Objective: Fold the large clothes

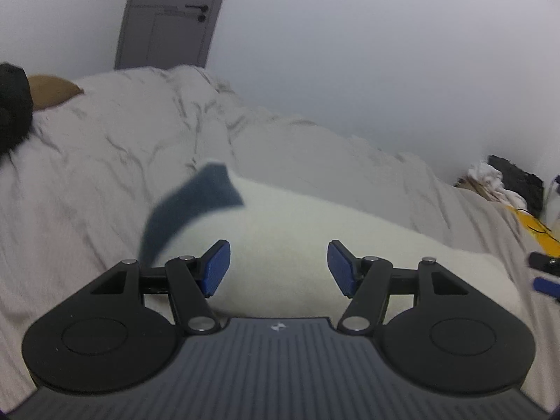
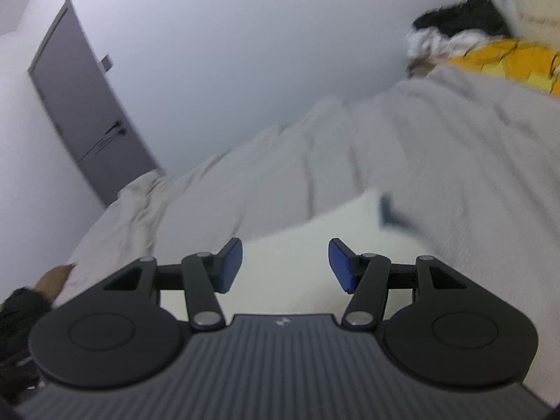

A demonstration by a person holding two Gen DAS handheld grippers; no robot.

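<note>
A cream-white garment (image 1: 297, 231) with a dark blue collar or trim (image 1: 196, 199) lies on the bed. My left gripper (image 1: 279, 267) is open and empty, hovering just above its near part. The garment also shows in the right wrist view (image 2: 308, 245), with a bit of dark blue trim (image 2: 388, 210) at its far edge. My right gripper (image 2: 285, 266) is open and empty above the garment. The right gripper's tip also shows at the right edge of the left wrist view (image 1: 546, 273).
The bed is covered by a rumpled grey-white duvet (image 1: 122, 147). A brown pillow (image 1: 52, 91) and a black item (image 1: 12, 105) lie at the far left. A yellow cloth (image 2: 507, 59) and a clothes heap (image 2: 455, 28) sit at the far right. A grey door (image 1: 171, 14) stands behind.
</note>
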